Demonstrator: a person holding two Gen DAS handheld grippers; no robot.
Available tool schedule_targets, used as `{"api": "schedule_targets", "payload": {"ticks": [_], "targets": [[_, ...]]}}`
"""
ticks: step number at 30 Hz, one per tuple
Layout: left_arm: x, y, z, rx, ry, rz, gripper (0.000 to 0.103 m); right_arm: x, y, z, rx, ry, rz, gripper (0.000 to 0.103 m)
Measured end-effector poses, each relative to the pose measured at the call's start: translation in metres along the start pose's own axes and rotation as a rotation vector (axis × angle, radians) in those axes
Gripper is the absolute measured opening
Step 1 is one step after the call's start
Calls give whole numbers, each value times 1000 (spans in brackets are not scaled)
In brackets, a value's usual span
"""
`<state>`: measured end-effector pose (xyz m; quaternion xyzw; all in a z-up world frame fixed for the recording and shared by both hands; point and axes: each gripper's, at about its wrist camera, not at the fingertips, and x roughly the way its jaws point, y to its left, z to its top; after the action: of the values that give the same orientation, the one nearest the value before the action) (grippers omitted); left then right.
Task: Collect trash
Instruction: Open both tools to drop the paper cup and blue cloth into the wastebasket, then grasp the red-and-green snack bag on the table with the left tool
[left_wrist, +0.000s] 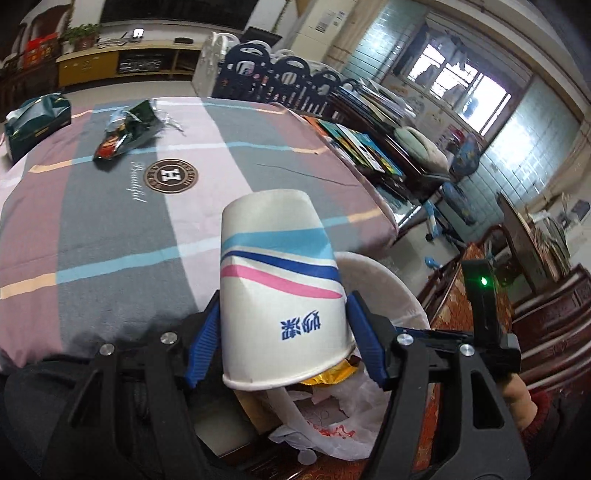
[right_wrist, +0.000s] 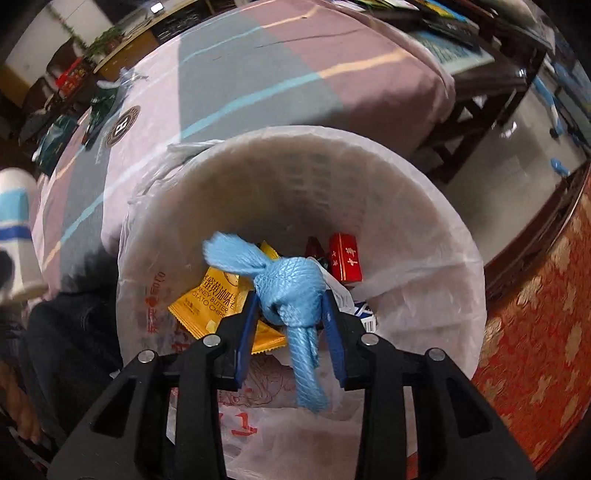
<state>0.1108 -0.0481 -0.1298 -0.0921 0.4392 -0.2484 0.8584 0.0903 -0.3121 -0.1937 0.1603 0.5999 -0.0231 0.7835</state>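
Two trash items held: paper cup (left_wrist: 280, 288) upside down, clamped between left gripper (left_wrist: 286, 328) fingers, above rim of lined bin (left_wrist: 384, 277); knotted blue bag (right_wrist: 291, 291) pinched by right gripper (right_wrist: 290, 314) over bin mouth. Inside bin: yellow chip packet (right_wrist: 214, 295), red box (right_wrist: 345, 258). Snack wrapper (left_wrist: 125, 133) lies on striped cloth (left_wrist: 110, 229), well apart

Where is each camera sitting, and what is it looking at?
Left wrist: sits on the left gripper, looking across the striped table; its fingers hold an upside-down paper cup.
Right wrist: sits on the right gripper, looking down into the lined bin; its fingers hold a knotted blue bag.
Shared: cup, bin, table.
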Motion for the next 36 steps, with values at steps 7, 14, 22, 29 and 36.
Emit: {"api": "schedule_targets", "payload": {"ticks": [7,14,22,29,36], "targets": [[7,-22,-8,76,46,-15,68,-45,-2,21,51,-200,52,63],[27,-53,-29,154,159,-167,75,-76,7,25,-20,-379,-39,65],[27,-42,-27,111,153,-141,88,-74,4,29,-9,-374,-32,70],[22,-9,-15,-19,109,-71,89,-64,18,28,-28,-347,-23,70],[7,23,0,-52,4,146,88,-59,44,49,-68,-346,14,70]]}}
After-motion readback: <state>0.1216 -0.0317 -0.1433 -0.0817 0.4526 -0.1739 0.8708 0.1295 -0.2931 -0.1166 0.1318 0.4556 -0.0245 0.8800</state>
